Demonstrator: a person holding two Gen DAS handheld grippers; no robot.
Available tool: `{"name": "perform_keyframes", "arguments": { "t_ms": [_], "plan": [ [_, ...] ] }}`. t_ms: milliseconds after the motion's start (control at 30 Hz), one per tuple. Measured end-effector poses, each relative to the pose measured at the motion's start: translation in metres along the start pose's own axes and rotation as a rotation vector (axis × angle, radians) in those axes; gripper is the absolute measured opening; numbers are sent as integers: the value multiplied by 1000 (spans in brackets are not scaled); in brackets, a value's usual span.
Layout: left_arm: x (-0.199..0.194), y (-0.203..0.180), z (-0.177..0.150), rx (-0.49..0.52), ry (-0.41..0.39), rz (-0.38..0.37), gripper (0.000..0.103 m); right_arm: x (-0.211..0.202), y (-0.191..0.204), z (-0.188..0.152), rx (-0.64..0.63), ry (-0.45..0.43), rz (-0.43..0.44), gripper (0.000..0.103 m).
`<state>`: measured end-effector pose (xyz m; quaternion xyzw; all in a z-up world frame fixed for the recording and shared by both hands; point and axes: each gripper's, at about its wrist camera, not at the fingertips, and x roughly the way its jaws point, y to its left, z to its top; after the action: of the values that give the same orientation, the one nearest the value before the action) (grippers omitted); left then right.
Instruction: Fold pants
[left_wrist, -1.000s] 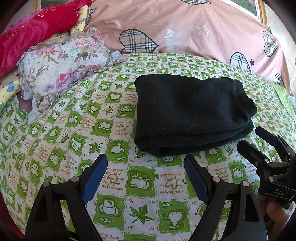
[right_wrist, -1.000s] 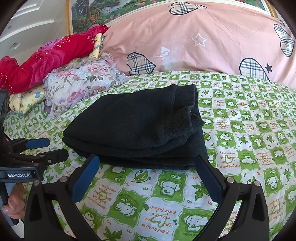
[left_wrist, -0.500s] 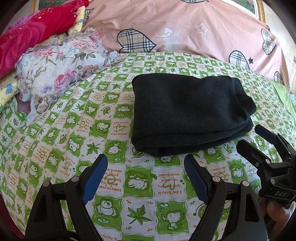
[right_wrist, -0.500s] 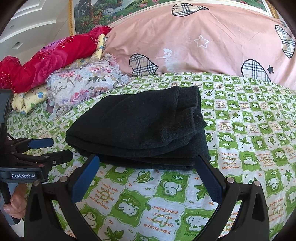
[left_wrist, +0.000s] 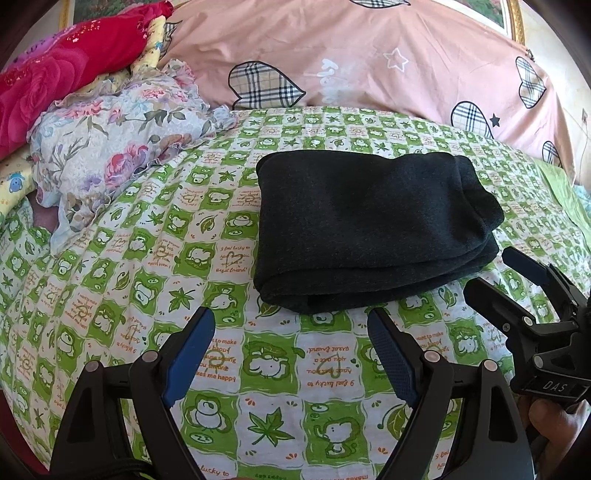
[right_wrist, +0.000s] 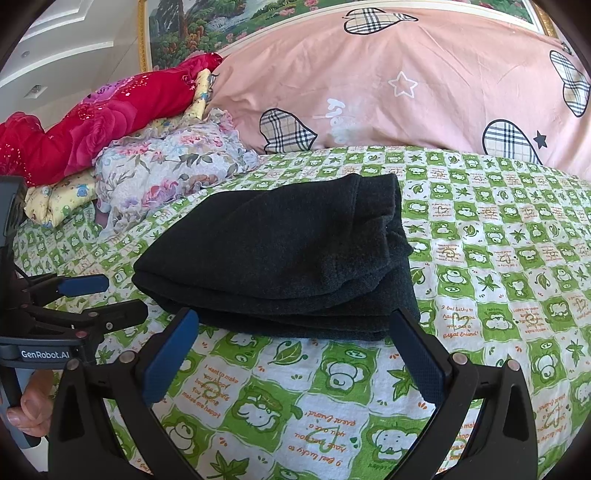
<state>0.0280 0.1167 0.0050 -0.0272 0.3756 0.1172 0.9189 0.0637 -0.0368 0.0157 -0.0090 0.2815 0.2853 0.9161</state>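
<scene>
Two grippers, left gripper (left_wrist: 291, 354) and right gripper (right_wrist: 295, 350), spread, empty; dark fleecy pants (left_wrist: 365, 225) folded into thick rectangle.

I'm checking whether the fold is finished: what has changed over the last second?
Very little. Both cameras drifted slightly, so the left gripper and right gripper seem to have eased back a touch from the pants. Nothing was gripped or released. Both grippers stay open and empty, and the pants lie folded on the green checked sheet as before.
</scene>
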Motion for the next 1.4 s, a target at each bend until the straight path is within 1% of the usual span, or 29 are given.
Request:
{"name": "perform_keyframes", "arguments": {
  "t_ms": [267, 467, 667, 733, 1200, 1400],
  "plan": [
    [-1, -2, 1, 16, -6, 3, 85, -6, 2, 8, 12, -14, 28, 103],
    [0, -1, 5, 13, -7, -2, 85, -7, 6, 13, 1, -7, 15, 103],
    [-3, -3, 12, 17, -13, -17, 85, -13, 5, 27, -5, -9, -11, 103],
    [-5, -4, 13, 16, -16, -24, 85, -14, 3, 30, 4, -10, -6, 103],
    [-2, 0, 26, -8, 11, -66, 85, -10, 0, 39, -8, 20, -5, 103],
    [-1, 2, 28, -18, 10, -56, 84, -6, 0, 41, -12, 41, -9, 103]
  ]
}}
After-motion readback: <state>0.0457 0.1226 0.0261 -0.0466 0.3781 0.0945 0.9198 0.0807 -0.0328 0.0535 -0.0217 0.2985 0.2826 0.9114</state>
